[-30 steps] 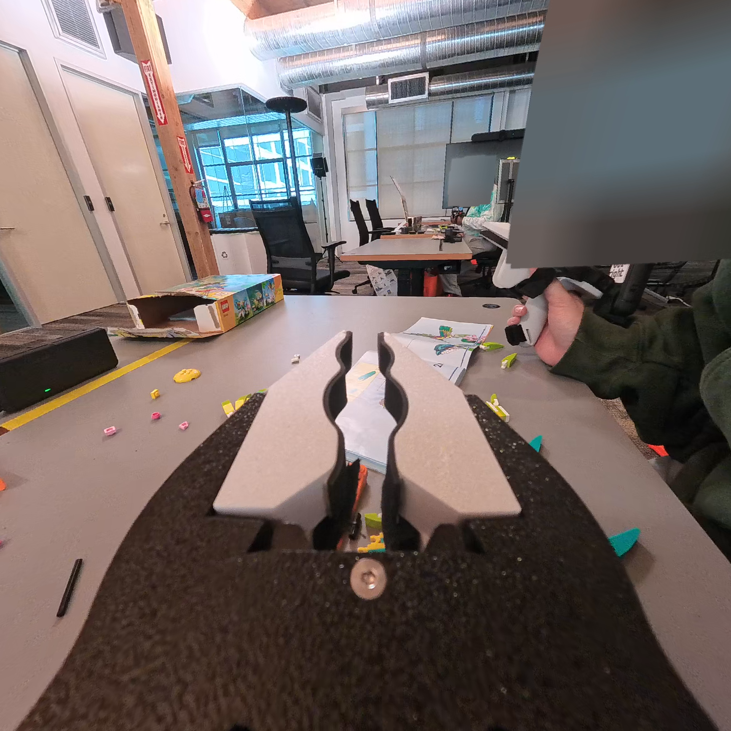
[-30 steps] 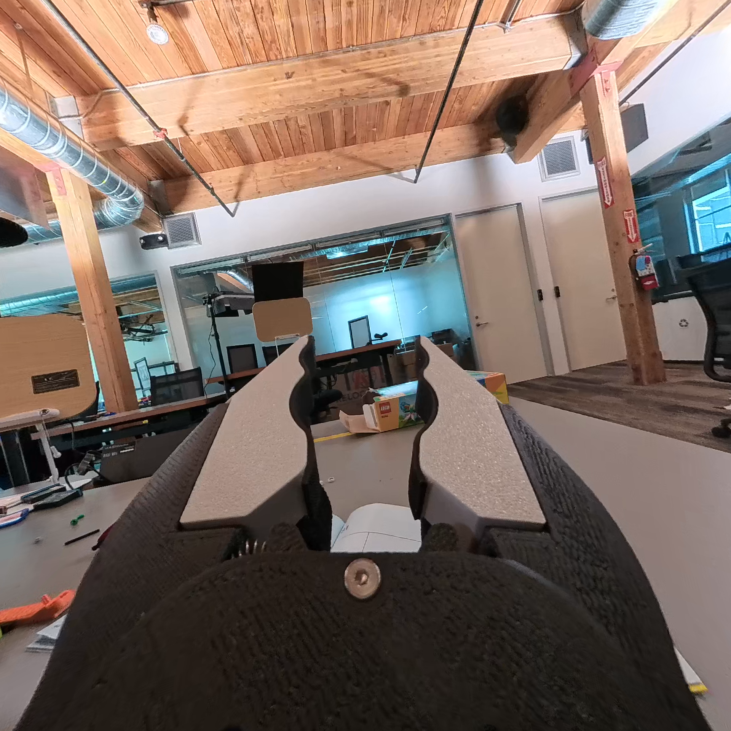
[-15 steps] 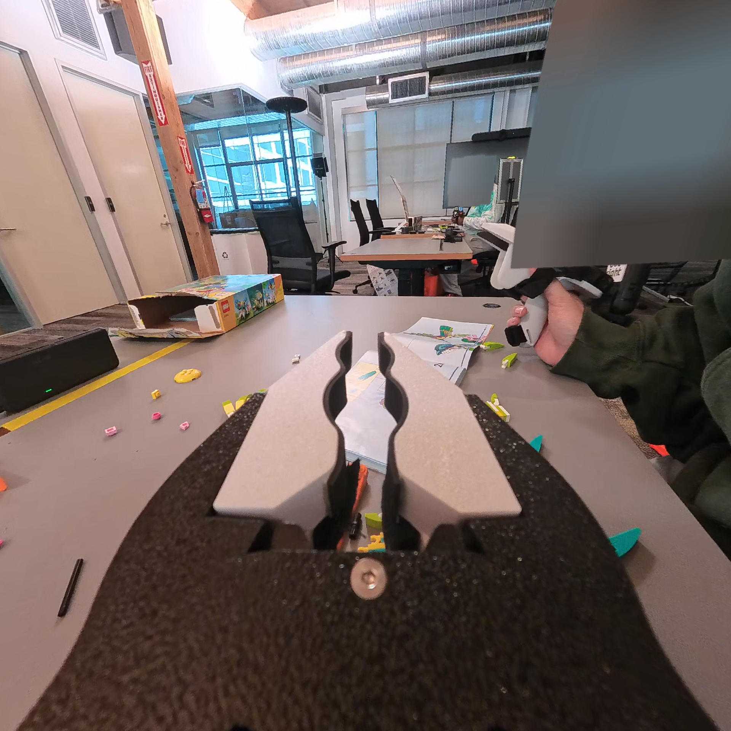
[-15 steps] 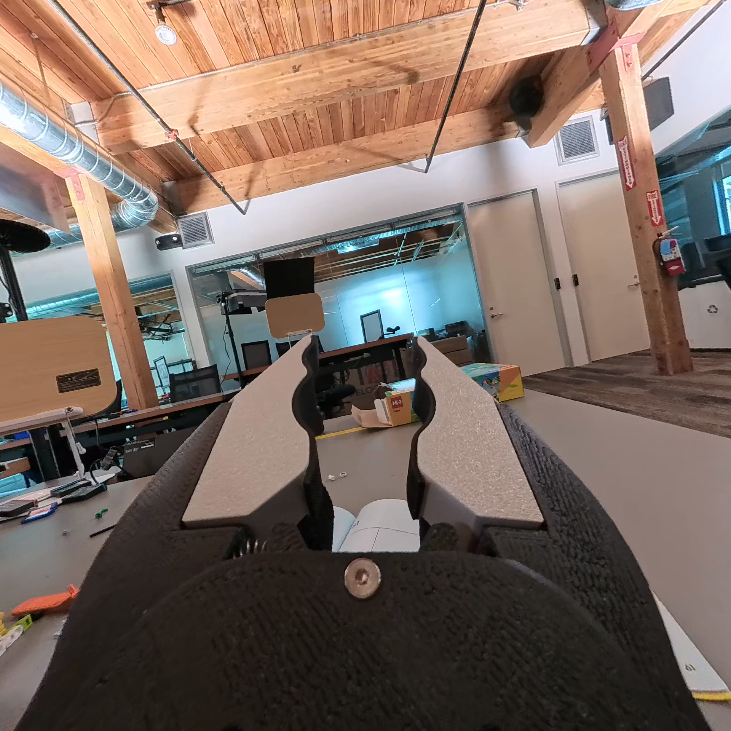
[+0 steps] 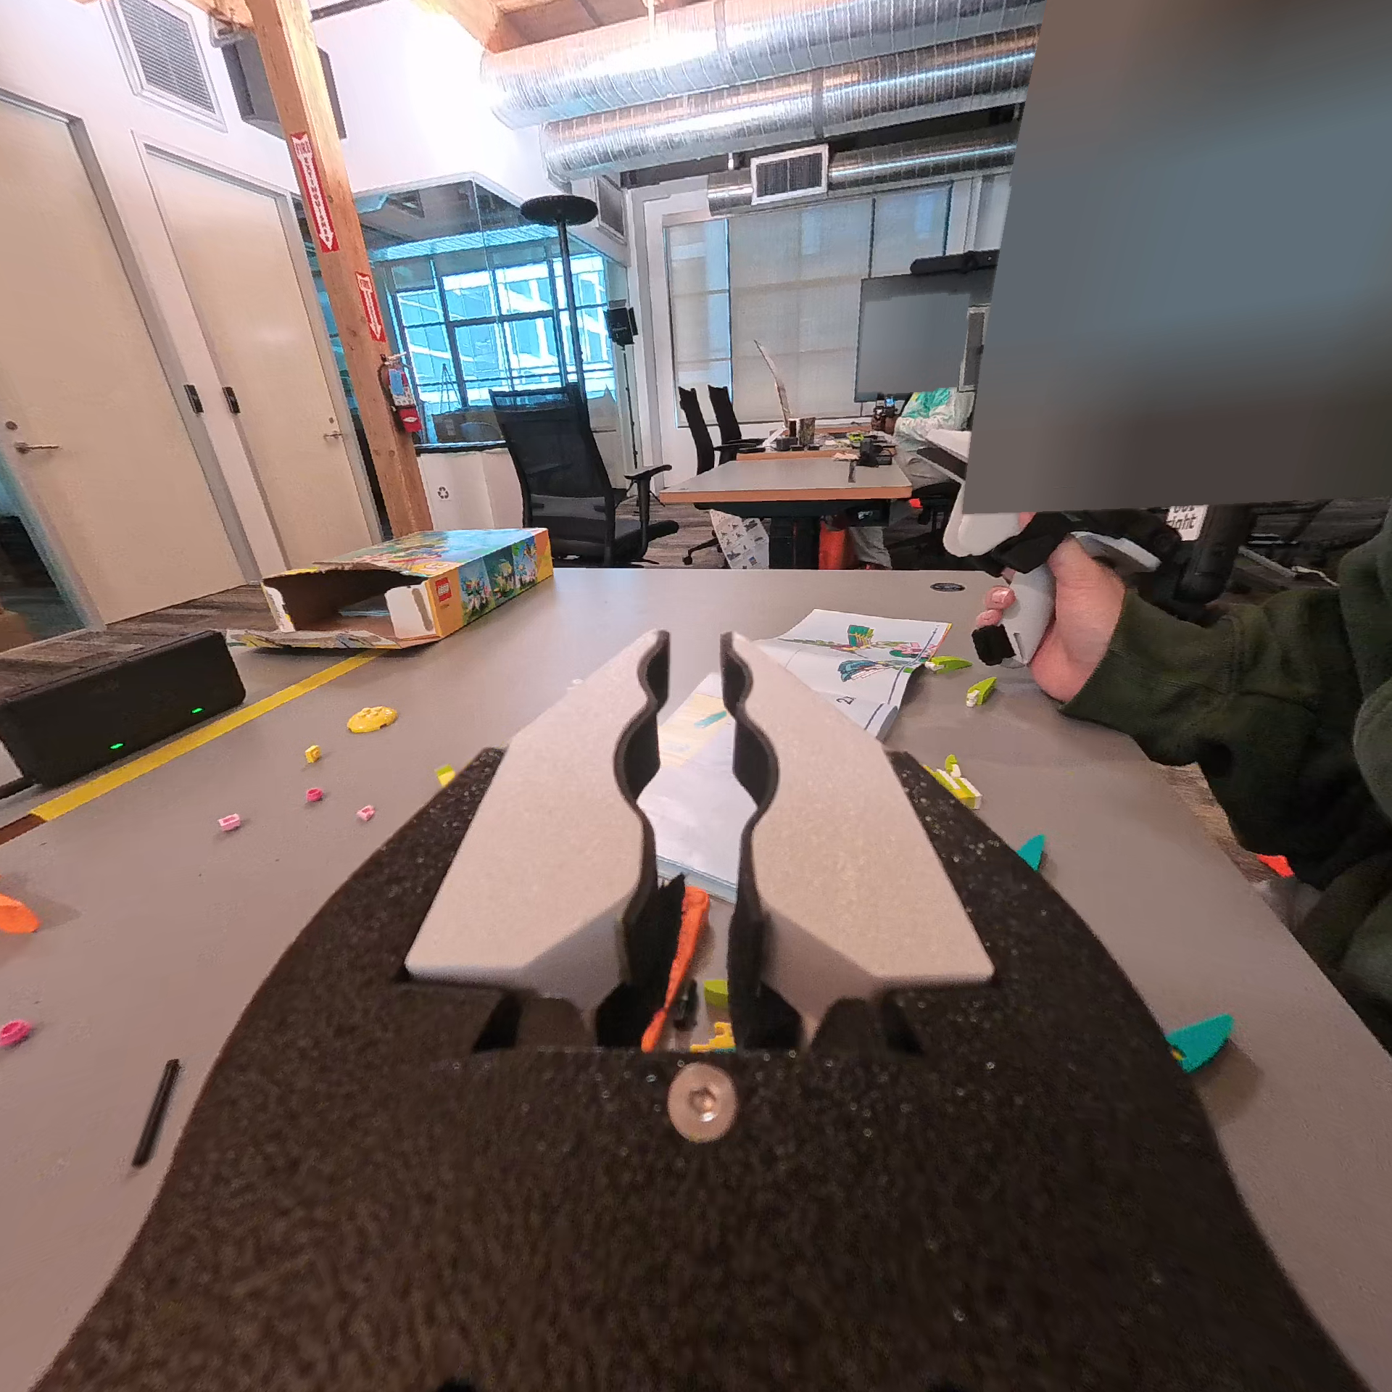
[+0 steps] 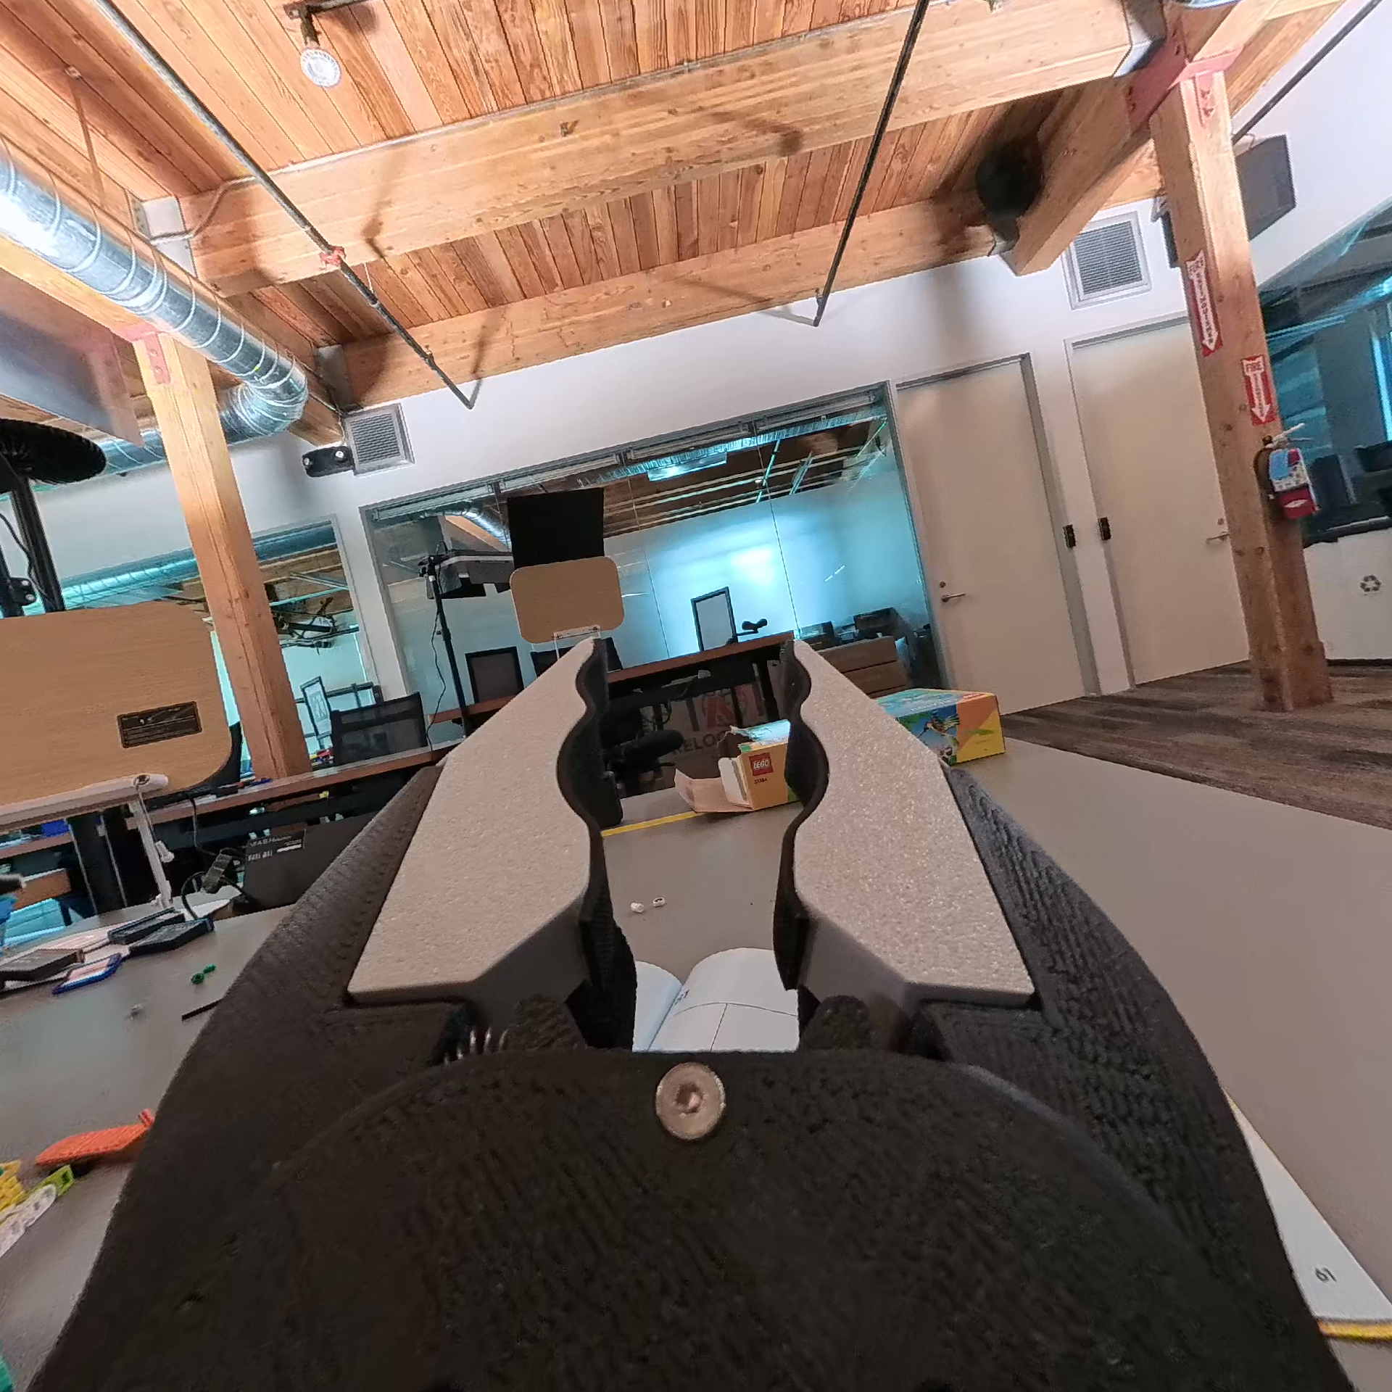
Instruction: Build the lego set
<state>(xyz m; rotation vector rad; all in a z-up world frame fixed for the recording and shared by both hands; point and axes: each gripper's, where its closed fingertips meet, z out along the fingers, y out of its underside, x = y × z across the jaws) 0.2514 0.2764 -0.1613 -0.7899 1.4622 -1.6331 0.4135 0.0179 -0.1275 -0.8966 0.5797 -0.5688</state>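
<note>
My left gripper point(image 5: 694, 648) hovers low over the grey table point(image 5: 527, 625), its jaws a narrow gap apart with nothing between them. Through the gap I see an open instruction booklet point(image 5: 859, 663) and, on the table below, an orange piece point(image 5: 682, 957) and small lime and yellow bricks point(image 5: 715, 994). My right gripper point(image 6: 693, 655) is open and empty, tilted upward above the booklet point(image 6: 715, 1002). In the left wrist view a hand point(image 5: 1069, 625) holds the right gripper's white handle at the table's right edge. Loose bricks lie scattered around.
A torn-open Lego box point(image 5: 422, 587) lies at the far left, and also shows in the right wrist view point(image 6: 768, 768). A black device point(image 5: 113, 700) sits beyond a yellow tape line. Pink bits point(image 5: 314, 795), a yellow dome point(image 5: 371, 719), teal leaves point(image 5: 1201, 1039), a black rod point(image 5: 154, 1111), an orange plate point(image 6: 94, 1145). Tip to tip, the grippers are about 30 centimeters apart. My right tips are about 45 centimeters from the black rod point(image 5: 154, 1111), my left tips only 20 centimeters.
The right gripper has swung slightly left, so the box drifts right in its view. The left gripper has not moved. Both jaw gaps are unchanged.
</note>
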